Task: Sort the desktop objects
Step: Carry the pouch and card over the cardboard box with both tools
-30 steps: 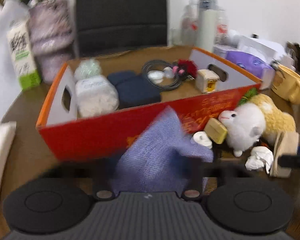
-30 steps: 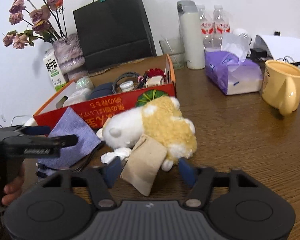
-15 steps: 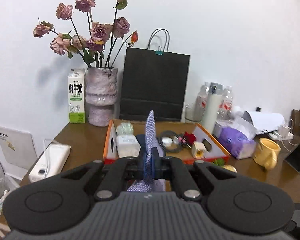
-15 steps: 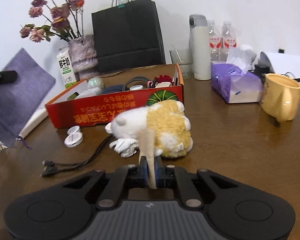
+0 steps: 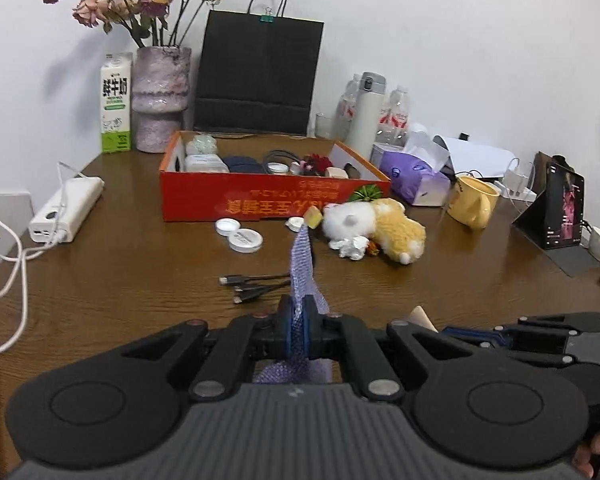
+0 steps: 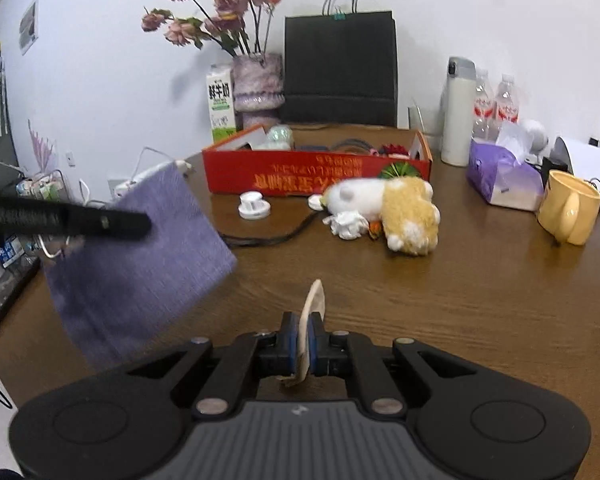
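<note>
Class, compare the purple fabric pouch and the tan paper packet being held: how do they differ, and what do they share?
1. The purple fabric pouch is woven cloth; the tan paper packet looks like stiff paper.
2. The pouch is far larger than the packet.
3. The left gripper holds the pouch; the right gripper holds the packet.
Shared: both are flat, pinched between shut jaws, lifted off the table.

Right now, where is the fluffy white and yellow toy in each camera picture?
Left wrist view: the plush toy lies right of middle, before the red box.
Right wrist view: the plush toy lies right of middle, before the red box.
Shared landmark: the yellow mug.
</note>
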